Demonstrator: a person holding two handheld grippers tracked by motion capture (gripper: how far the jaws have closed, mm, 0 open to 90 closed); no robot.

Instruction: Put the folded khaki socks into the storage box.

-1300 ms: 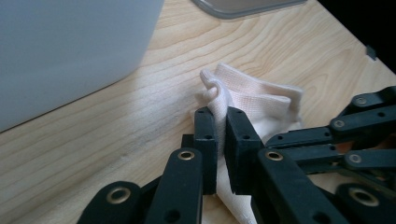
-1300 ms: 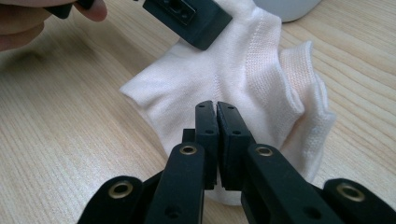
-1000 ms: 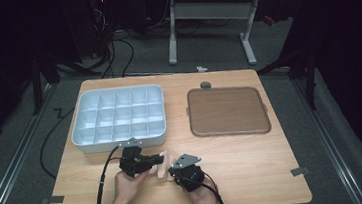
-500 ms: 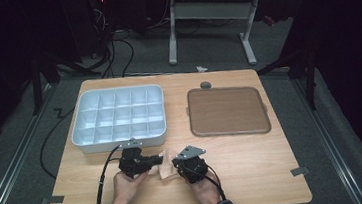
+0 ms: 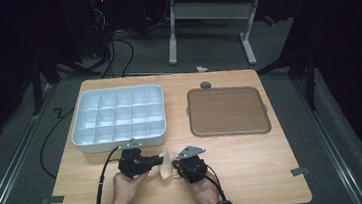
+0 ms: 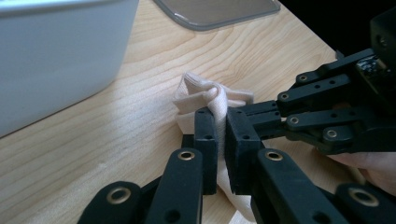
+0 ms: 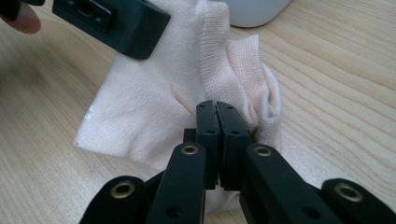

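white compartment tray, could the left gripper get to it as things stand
Probably yes: the tray sits just beyond the left gripper with bare table between, but its jaws are clamped on the cloth.

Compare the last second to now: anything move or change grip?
Little changed. The right gripper shifted slightly leftward, closing on the left gripper, so the small pale peach knit cloth bunches between them. Both were already clamped on that cloth and remain so. The white plastic compartment tray, brown square flat tray and light wooden table stayed put.
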